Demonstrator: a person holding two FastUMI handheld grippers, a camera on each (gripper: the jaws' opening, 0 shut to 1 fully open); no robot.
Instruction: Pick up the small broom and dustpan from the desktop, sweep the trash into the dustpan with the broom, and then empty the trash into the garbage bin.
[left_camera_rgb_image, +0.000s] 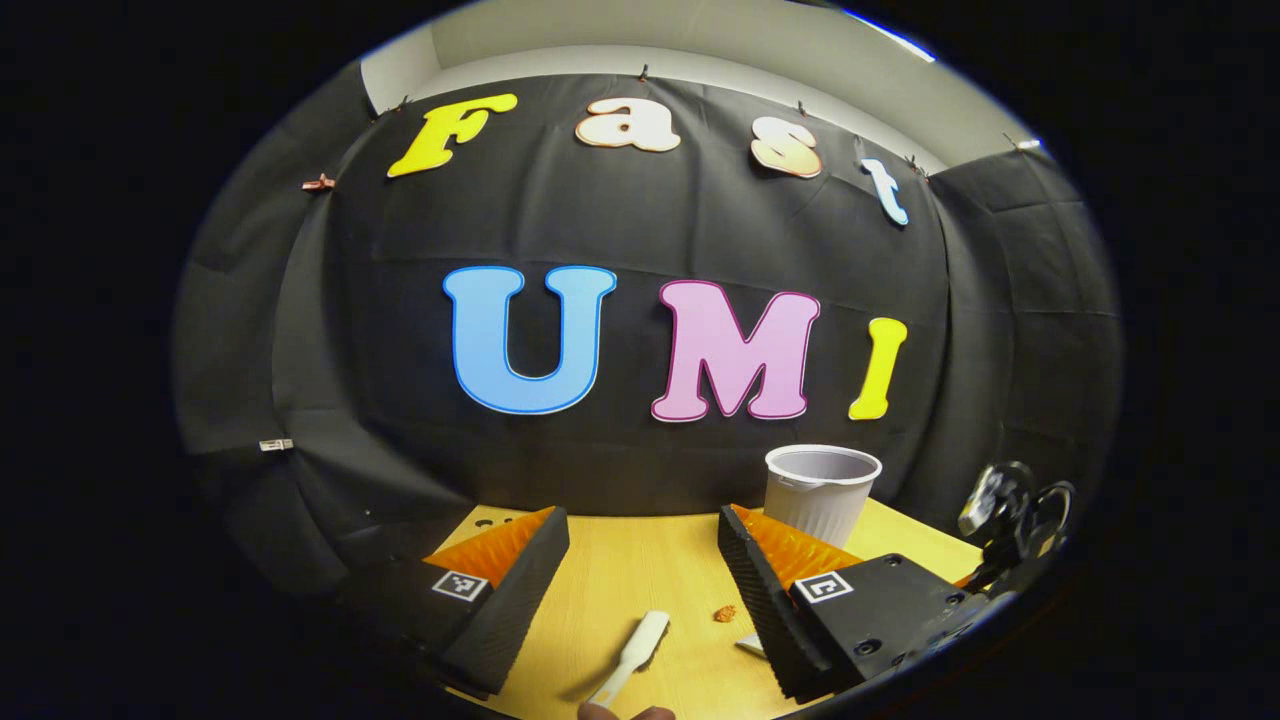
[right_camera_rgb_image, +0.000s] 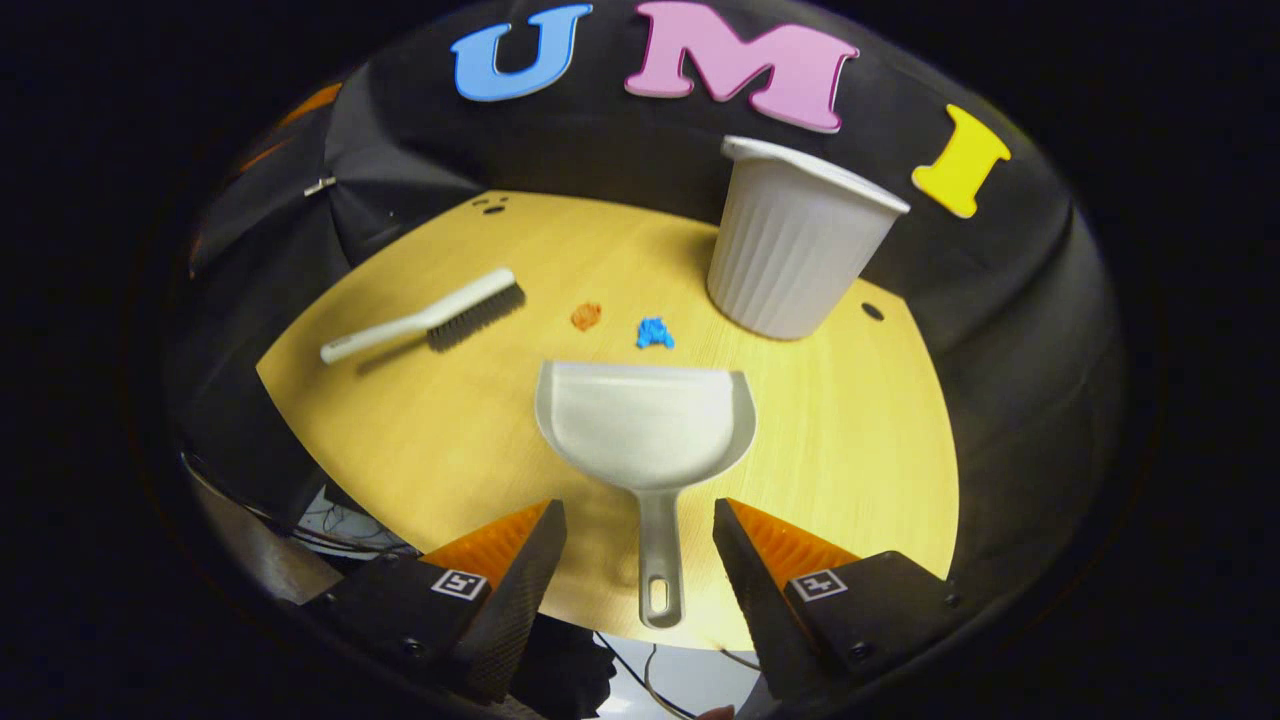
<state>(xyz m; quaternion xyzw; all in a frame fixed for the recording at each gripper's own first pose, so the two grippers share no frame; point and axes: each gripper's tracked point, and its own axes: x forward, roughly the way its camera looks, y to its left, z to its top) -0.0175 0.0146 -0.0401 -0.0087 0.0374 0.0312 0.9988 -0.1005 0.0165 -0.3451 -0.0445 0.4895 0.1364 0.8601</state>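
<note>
Both grippers are empty, nothing picked up yet. The right gripper hovers with fingers spread wide on either side of the dustpan handle, not touching it; the pan lies flat on the yellow desktop, mouth facing the trash, handle end reaching the near table edge. The left gripper is also spread open, and the white broom handle lies on the wood between and below its fingers, angled, not gripped. In the right gripper view the whole small broom lies to the left of the pan, bristles toward the middle of the desk. Trash: an orange scrap and a blue scrap, near each other, just beyond the pan's lip. The ribbed white garbage bin stands upright at the back, near the blue scrap. Risks, as I judge it: the pan handle is thin and low, so the fingers may close over it and slip, or shove the pan forward into the scraps. The handle sits at the table edge, so a bad nudge could tip the pan off. The broom handle is angled to the left fingers, so the pinch may twist it. A hard sweep could flick the light scraps past the pan or into the bin's base. The bin looks light and could get knocked over during the dump.
</note>
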